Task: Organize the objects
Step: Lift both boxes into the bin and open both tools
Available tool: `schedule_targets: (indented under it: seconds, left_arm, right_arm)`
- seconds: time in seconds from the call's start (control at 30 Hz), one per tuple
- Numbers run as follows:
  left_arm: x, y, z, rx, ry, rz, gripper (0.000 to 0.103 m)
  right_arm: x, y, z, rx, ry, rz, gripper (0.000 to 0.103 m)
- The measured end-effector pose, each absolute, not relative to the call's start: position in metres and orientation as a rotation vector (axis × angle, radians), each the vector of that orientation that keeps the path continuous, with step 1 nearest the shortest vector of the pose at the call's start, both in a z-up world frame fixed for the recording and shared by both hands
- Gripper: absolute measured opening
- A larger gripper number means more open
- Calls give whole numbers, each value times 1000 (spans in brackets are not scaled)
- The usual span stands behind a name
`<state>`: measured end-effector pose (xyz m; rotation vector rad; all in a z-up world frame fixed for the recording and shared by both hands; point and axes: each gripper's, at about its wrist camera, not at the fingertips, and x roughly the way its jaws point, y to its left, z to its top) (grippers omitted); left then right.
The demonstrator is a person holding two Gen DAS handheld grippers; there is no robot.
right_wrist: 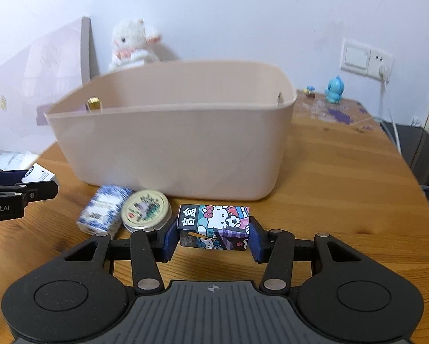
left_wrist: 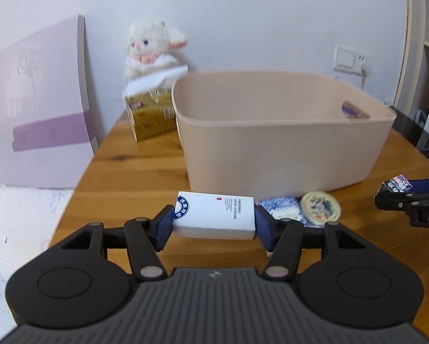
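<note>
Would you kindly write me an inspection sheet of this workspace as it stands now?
Surface: wooden table, stained purple at the far right.
Job's things: beige bin; white box and cartoon box in grip; blue-patterned pack and round tin lying before the bin.
Clutter: gold tissue box, plush toy, blue figurine.
Grippers: left gripper and right gripper each clamp a box.
Cables: white cable from the wall socket.
Surroundings: white wall, pink board leaning left.

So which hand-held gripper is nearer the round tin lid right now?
Left. The left hand-held gripper, holding the white box, sits just beside the round tin; the right hand-held gripper looks slightly farther off.
</note>
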<state>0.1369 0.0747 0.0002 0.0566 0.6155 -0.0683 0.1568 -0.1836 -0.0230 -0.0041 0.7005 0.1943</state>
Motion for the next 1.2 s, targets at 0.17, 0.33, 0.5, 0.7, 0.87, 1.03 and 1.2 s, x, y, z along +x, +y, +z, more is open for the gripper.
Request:
schedule_targets:
  seconds: [0.17,0.33,0.5,0.7,0.87,1.03,1.2]
  left_arm:
    - [122,70,27,67,541,-77,61]
    - [116,66,58,59,459,-88,61]
    - [128,56,84,63,396,-90,61]
    - [162,38,102,98,365,-78,61]
    - [201,25,98,110,400,-64,61]
    - [244,14,76,120,482,-45,61]
    - [271,8,49,138,578,-32,61]
  right_arm:
    - [140,-191,14,8,613,214,46]
    - [134,-191,51,9,503,225,46]
    - [145,-187,75,13,426,219,46]
    - [172,-183,89,52,373,190,46]
    - [211,-182,81,103,409,196,46]
    - [245,-171,64,80,469,180,46]
    - [273,-162,43,53,565,158,46]
